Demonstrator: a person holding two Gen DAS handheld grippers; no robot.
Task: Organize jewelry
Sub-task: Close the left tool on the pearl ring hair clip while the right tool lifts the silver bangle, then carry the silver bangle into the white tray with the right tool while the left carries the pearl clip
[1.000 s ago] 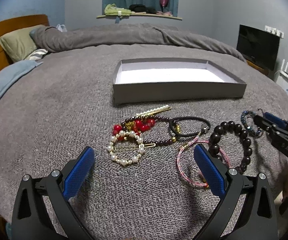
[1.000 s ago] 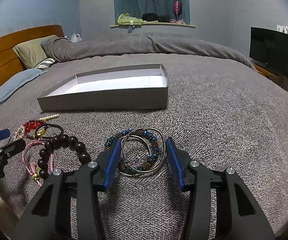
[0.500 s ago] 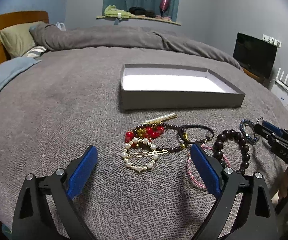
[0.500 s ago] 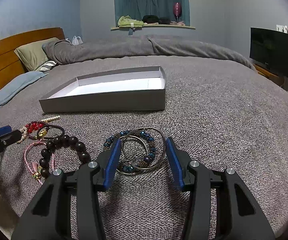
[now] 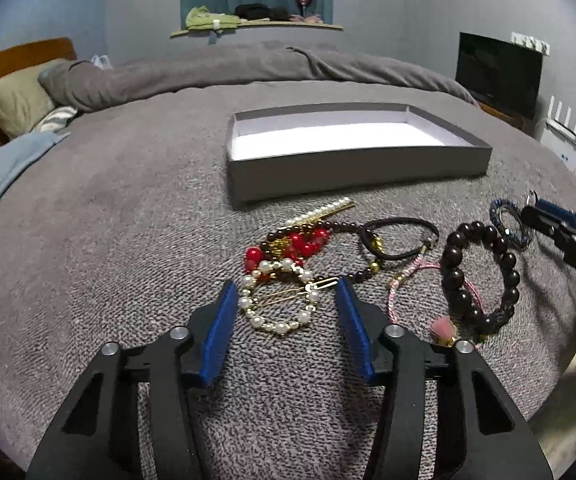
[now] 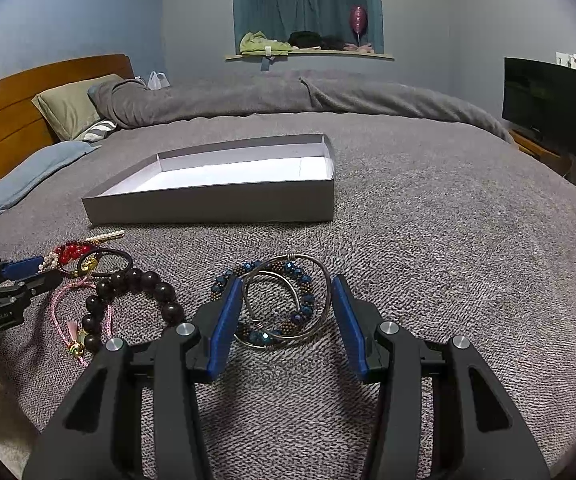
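Note:
My left gripper (image 5: 284,288) is low over the grey blanket, its jaws closing around a round pearl hair clip (image 5: 280,326) that lies between the blue pads with slight gaps. Just beyond are red beads (image 5: 300,240), a black hair tie (image 5: 400,222), a pink cord bracelet (image 5: 404,280) and a dark wooden bead bracelet (image 5: 454,276). My right gripper (image 6: 286,292) is shut on silver bangles (image 6: 324,280) and a blue bead bracelet (image 6: 302,308), which rest on the blanket. An open grey box (image 6: 216,204) with a white inside lies behind the jewelry.
Folded grey duvet (image 6: 248,100), a green pillow (image 6: 68,108) and a wooden headboard (image 6: 8,120) at the far side of the bed. A dark TV (image 6: 540,104) stands at the right. The bed's edge drops off at the lower right of the left wrist view.
The left jaws have narrowed from wide apart to either side of the pearl hair clip, and the gripper came a little closer to it. The right gripper and its bangles have not moved.

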